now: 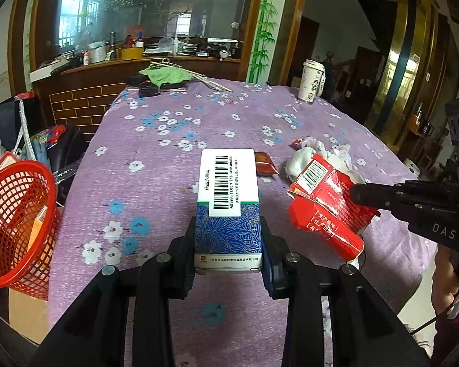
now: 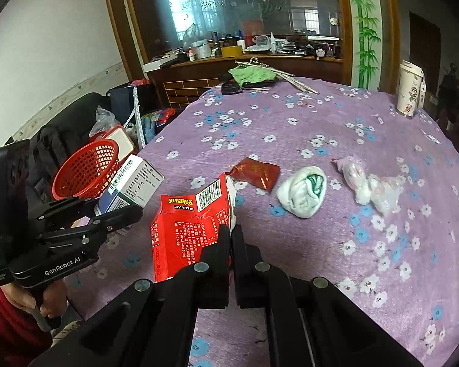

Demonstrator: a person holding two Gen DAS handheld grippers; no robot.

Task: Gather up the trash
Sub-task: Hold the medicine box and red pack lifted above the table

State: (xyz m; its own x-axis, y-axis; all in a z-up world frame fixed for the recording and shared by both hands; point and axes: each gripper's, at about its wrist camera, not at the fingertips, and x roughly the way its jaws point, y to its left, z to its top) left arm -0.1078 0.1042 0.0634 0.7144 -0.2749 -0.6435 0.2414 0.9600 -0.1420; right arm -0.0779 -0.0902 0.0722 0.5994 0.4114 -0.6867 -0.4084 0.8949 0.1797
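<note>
Because the red basket (image 1: 15,214) waits off the table's left edge, my left gripper (image 1: 228,244) clamps the blue-and-white medicine box (image 1: 228,202) by its sides, lifted clear of the purple tablecloth (image 1: 168,140). From the right wrist, my right gripper (image 2: 231,238) is pinched shut on the torn red carton (image 2: 186,229), held just ahead; a red sachet (image 2: 255,172), white wad (image 2: 301,195) and plastic wrap (image 2: 370,186) lie beyond.

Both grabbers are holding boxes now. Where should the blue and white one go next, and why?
Probably left, over the red basket. The left hand-held gripper already clamps the blue and white box above the purple tablecloth, and the basket sits just off the table's left edge. The right hand-held gripper pinches the torn red box, which could follow.
</note>
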